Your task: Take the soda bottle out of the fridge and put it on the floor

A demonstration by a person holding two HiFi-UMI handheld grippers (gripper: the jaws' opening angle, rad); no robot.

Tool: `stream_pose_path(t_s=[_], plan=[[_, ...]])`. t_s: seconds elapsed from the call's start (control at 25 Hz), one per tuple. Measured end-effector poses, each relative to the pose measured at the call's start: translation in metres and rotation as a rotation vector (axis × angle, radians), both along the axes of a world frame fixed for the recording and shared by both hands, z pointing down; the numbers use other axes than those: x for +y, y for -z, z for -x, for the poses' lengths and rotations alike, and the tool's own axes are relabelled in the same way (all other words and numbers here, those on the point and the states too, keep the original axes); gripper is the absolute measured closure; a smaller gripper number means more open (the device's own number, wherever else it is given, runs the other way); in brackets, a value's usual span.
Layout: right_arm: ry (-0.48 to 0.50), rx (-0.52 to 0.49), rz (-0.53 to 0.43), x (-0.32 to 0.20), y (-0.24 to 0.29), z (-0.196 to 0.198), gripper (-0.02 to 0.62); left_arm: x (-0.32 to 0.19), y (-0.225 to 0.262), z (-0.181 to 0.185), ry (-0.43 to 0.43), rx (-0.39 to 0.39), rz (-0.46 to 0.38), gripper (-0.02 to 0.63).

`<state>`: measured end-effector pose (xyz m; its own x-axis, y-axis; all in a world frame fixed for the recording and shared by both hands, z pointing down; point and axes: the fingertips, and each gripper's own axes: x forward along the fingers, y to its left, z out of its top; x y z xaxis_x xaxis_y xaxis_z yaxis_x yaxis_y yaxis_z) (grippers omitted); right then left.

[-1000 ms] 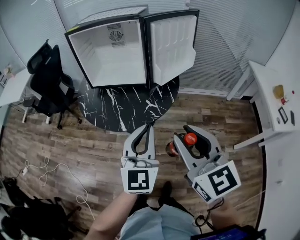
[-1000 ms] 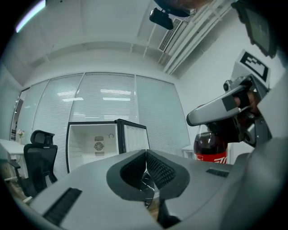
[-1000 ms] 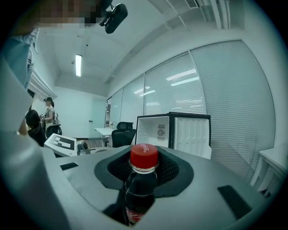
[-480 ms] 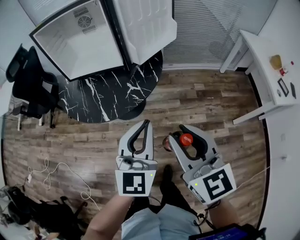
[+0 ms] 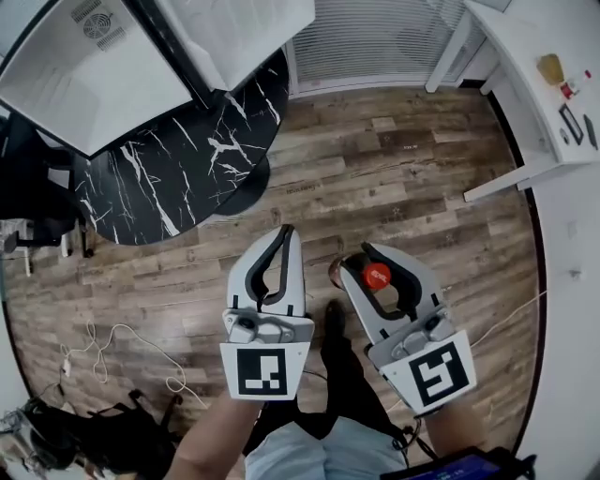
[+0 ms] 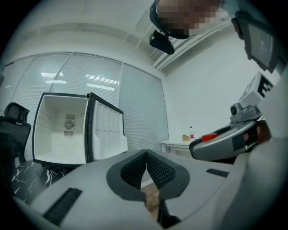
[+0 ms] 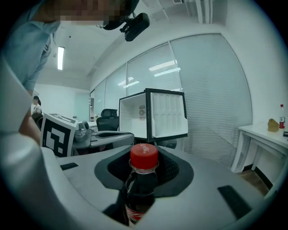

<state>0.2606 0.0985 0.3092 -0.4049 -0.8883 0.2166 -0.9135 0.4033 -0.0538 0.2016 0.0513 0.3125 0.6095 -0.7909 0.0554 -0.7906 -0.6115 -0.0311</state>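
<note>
Now, left gripper (image 5: 285, 232): fingers (image 6: 132, 173) are pressed together, and nothing is held.
Right gripper (image 5: 364, 262): fingers (image 7: 172, 170) are set partly apart and clamped on the neck of the soda bottle (image 7: 140, 191).
Soda bottle: carried upright, red cap up, over the wooden floor (image 5: 403, 178); contact with it cannot be told.
Fridge (image 5: 80, 89): seen with its door open, well apart from the bottle.

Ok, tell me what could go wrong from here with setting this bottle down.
1. The right gripper holds the soda bottle only at the neck under its red cap, so the body could swing or slip.
2. The person's shoe is close beside the bottle above the wood floor and might knock it over.
3. The fridge door stands open.
</note>
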Motion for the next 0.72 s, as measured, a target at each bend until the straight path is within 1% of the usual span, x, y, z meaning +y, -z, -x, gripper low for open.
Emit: stream_pose_path(t_s=[0.08,0.24,0.36,0.72], plan=[[-0.011,-0.001,0.007,-0.002,-0.018,-0.007,0.462,-0.002,-0.018,-0.008,-0.018,-0.013,0.009,0.588],[-0.03,-0.004,0.025,-0.007,-0.057,-0.018,0.462,-0.01,-0.051,-0.019,-0.043,-0.014,0.029,0.588],[-0.045,-0.009,0.044,-0.011,-0.086,-0.027,0.462,-0.016,-0.077,-0.026,-0.054,-0.023,0.036,0.588],[-0.073,-0.012,0.09,-0.018,-0.177,-0.052,0.462,-0.025,-0.163,-0.055,-0.089,-0.049,0.094,0.588]])
